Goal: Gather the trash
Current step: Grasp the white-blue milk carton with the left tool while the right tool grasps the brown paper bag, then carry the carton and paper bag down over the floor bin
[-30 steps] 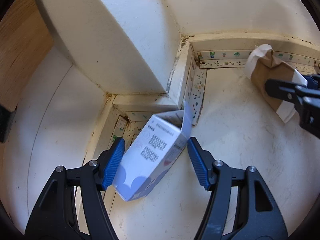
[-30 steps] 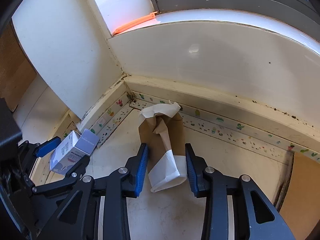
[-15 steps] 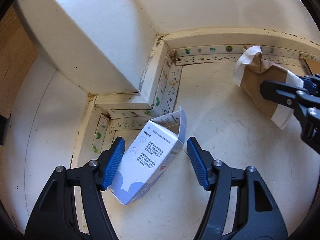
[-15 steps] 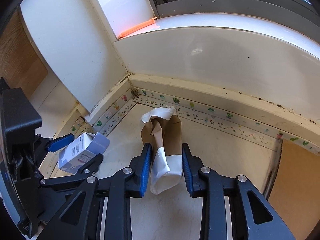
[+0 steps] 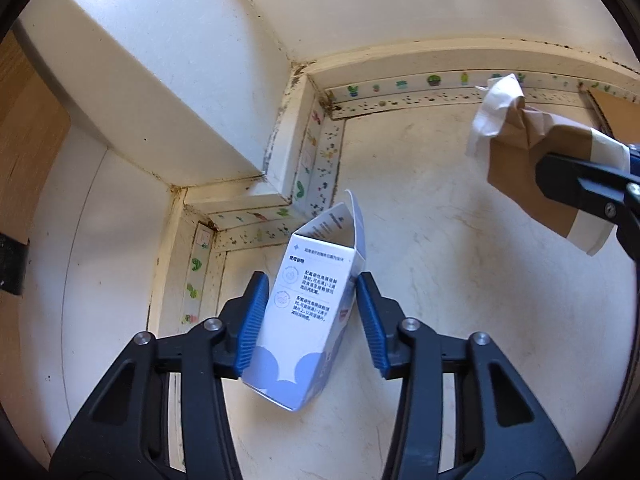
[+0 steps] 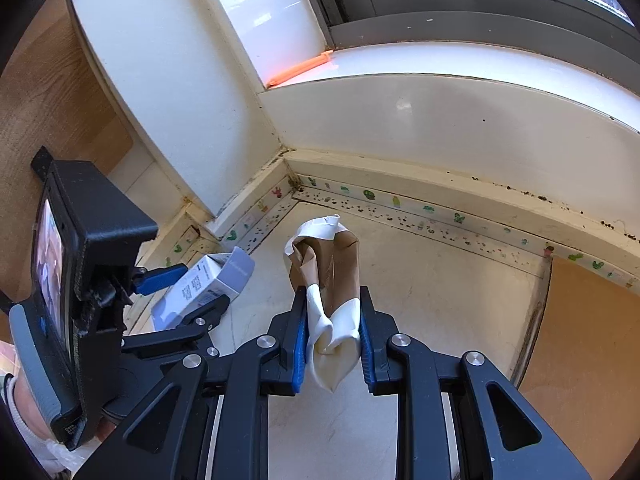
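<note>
Trash is in both tongs: the right tongs (image 6: pixel 333 332) pinch a crumpled paper cup (image 6: pixel 330 280) above the floor (image 6: pixel 440 300), while the left tongs (image 5: pixel 310 320) close around a tilted blue-and-white carton (image 5: pixel 304 320), seemingly gripping it for lifting away.

Orange strip (image 6: pixel 301 69) on white windowsill (image 6: pixel 440 60).

- Carton (image 5: pixel 308 312): smooth printed card, slight sheen.
- Cup (image 6: pixel 332 292): crumpled brown-and-white paper, matt.
- Floor (image 6: pixel 440 292): scuffed, cream.
- Panel (image 6: pixel 52 92), far left: wood-grain.
</note>
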`<state>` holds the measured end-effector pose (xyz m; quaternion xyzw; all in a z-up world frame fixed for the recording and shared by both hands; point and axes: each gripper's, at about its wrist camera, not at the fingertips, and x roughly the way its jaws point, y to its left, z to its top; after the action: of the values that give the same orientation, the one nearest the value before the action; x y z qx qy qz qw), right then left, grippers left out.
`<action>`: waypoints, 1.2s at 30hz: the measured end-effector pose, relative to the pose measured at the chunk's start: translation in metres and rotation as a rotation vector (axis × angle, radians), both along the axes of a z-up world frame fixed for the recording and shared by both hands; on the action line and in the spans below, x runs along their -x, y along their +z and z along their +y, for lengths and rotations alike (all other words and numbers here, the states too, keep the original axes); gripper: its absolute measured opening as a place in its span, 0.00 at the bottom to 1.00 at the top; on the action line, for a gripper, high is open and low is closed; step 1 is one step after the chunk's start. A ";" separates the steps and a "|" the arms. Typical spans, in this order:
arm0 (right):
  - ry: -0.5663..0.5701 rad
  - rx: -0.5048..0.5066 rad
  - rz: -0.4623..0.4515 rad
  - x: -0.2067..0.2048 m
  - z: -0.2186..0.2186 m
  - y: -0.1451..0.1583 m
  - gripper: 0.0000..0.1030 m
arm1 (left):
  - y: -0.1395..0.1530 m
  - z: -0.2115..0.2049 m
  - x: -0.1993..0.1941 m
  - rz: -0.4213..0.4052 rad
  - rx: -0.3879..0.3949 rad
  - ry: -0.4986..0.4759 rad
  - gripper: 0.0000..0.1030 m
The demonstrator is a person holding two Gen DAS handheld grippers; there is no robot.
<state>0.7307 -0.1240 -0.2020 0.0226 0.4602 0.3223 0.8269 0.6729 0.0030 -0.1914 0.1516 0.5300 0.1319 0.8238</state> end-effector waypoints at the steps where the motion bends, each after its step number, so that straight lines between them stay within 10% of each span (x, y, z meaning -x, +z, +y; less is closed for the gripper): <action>1: 0.001 -0.004 -0.001 0.002 -0.001 0.002 0.20 | 0.003 -0.001 0.002 0.003 0.006 0.000 0.38; 22: -0.010 -0.047 -0.013 0.105 -0.043 0.050 0.19 | 0.026 -0.025 0.128 -0.035 0.080 -0.021 0.32; 36: -0.100 -0.009 -0.037 0.348 -0.049 0.100 0.19 | 0.061 -0.031 0.327 -0.119 0.199 -0.119 0.32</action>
<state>0.3829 -0.1731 -0.1019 0.0433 0.4417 0.2832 0.8502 0.3457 -0.0276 -0.1305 0.0923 0.4808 0.0384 0.8711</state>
